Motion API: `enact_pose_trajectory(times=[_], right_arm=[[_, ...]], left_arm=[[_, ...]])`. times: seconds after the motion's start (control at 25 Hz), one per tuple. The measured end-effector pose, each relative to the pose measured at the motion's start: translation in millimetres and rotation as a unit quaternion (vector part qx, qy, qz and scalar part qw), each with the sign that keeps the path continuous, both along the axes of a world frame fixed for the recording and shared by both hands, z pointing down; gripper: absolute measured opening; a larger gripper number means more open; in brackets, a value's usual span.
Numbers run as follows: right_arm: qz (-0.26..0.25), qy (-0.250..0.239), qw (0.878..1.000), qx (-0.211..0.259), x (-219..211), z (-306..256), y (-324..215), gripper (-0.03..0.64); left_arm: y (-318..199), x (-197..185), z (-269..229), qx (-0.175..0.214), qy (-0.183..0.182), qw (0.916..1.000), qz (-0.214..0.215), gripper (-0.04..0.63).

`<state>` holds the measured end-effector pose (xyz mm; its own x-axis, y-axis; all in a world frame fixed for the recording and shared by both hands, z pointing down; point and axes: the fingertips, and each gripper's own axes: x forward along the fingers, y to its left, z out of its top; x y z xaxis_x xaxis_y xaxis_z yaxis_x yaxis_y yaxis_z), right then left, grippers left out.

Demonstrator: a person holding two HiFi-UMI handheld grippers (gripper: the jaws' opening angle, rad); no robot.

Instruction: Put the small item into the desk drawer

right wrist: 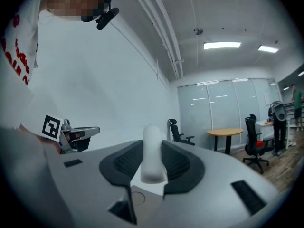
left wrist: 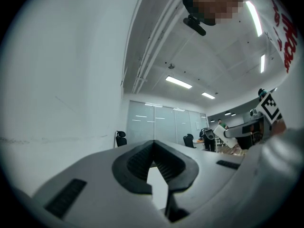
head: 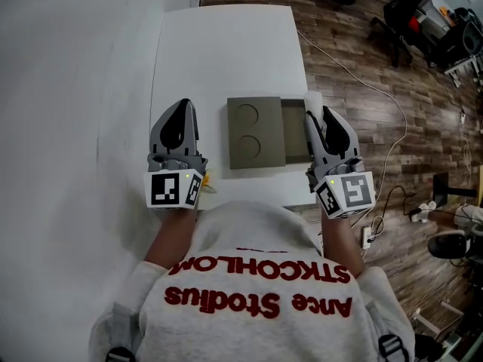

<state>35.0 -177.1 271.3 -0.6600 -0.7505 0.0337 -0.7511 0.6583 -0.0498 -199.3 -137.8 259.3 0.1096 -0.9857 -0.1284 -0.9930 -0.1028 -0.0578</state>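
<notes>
Grips a white tube (right wrist: 152,167) in the right tongs (right wrist: 152,148), near the open drawer (head: 293,130) of a grey box (head: 253,130) on the worktop (head: 226,51); holds the left tongs (left wrist: 153,144) closed, empty.

Bright, even indoor light. Ceiling light strips (right wrist: 223,45) glow white in both gripper views, which bend like a fisheye, with black corners and a soft nearest foreground. The head view is sharp; the white tabletop (head: 226,51) looks nearly washed out, with faint shadows.
</notes>
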Motion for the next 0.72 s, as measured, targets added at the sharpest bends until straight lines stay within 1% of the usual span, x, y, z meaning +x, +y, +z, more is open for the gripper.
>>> enact_pose_trajectory(times=[0.2, 0.36, 0.52, 0.72], right_arm=[[0.050, -0.004, 0.999, -0.005, 37, -7, 7, 0.127], [0.097, -0.004, 0.995, -0.006, 66, -16, 9, 0.127], [0.139, -0.002, 0.990, -0.014, 93, -1, 14, 0.127], [0.156, 0.001, 0.987, -0.028, 109, 20, 18, 0.127]], left_arm=[[-13, 32, -3, -0.008, 0.001, 0.9990, 0.043, 0.008], [-31, 60, -11, -0.011, 0.002, 0.9963, 0.085, 0.008], [-44, 89, 6, -0.018, 0.007, 0.9918, 0.127, 0.008], [-54, 118, 28, -0.030, 0.016, 0.9862, 0.162, 0.008]])
